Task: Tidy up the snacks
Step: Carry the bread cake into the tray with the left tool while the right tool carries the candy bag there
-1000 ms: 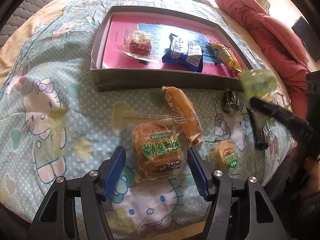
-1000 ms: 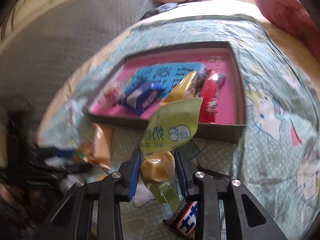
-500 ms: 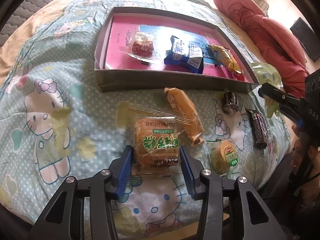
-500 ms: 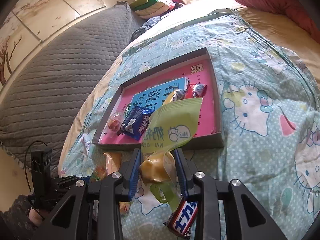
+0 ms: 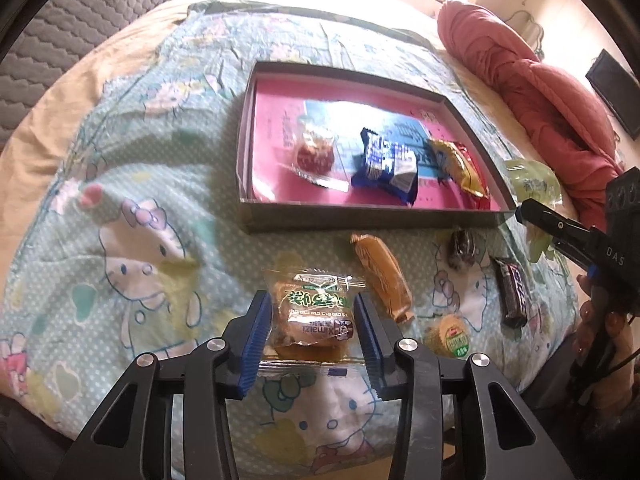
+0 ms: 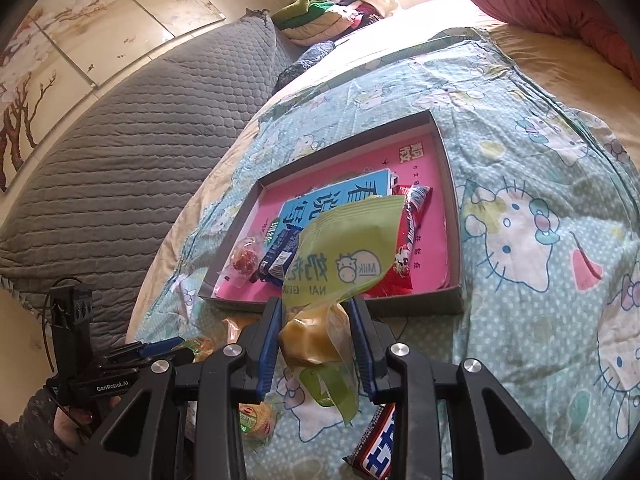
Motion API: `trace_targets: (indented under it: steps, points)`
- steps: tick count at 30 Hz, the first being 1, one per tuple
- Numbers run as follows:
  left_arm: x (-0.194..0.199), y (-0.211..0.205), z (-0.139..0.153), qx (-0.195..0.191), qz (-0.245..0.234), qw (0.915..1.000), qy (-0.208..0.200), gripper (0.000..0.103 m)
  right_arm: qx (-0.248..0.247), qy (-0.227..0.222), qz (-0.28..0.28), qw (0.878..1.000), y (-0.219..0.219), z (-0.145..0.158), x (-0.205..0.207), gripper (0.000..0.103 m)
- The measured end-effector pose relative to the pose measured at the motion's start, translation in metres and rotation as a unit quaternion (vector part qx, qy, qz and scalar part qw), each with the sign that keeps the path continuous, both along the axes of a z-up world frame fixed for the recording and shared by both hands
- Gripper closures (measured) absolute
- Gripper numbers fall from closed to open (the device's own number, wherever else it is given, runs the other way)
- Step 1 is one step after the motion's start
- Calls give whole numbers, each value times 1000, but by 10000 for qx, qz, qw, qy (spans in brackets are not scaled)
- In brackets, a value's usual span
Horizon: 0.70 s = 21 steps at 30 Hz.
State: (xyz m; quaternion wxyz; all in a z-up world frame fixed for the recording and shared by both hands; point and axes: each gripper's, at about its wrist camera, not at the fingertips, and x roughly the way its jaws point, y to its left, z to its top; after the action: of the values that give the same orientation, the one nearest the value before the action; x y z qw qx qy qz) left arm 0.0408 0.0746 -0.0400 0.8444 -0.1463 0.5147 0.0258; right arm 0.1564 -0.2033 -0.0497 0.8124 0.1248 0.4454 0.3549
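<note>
My left gripper (image 5: 312,298) has its jaws closing, and its blue pads press the sides of a clear-wrapped brown pastry packet (image 5: 314,316), held just above the bedspread. A green milk-snack packet (image 6: 344,264) with a yellow lump inside is clamped in my shut right gripper (image 6: 316,304), in front of the near wall of the grey tray (image 6: 420,306). The pink-lined tray (image 5: 360,216) holds a red sweet (image 5: 314,152), a blue packet (image 5: 386,160), a yellow packet (image 5: 460,164) and a red packet (image 6: 408,248).
Loose on the cartoon-cat bedspread lie an orange packet (image 5: 382,276), a dark round sweet (image 5: 462,246), a dark chocolate bar (image 5: 514,292) and a small cake with a green label (image 5: 450,336). A red quilt (image 5: 540,80) lies at the right, a grey padded headboard (image 6: 120,160) at the left.
The left jaws have closed in from either side of the pastry packet onto it and lifted it off the bedspread. The right gripper swung its view, then held still with the green packet.
</note>
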Motion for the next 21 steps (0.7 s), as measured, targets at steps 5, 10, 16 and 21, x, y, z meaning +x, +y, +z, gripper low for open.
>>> trace_targets:
  steps: [5, 10, 16, 21]
  points:
    - [11, -4, 0, 50, -47, 10000, -10, 91, 28, -42, 58, 10000, 4, 2, 1, 69]
    - [11, -3, -15, -147, 31, 9997, 196, 71, 51, -35, 68, 10000, 4, 2, 1, 69]
    - [8, -9, -21, 91, -144, 9992, 354, 36, 89, -25, -6, 10000, 0, 3, 1, 69]
    - [11, -9, -40, 191, -25, 9975, 677, 34, 83, -31, 2, 10000, 0, 3, 1, 69]
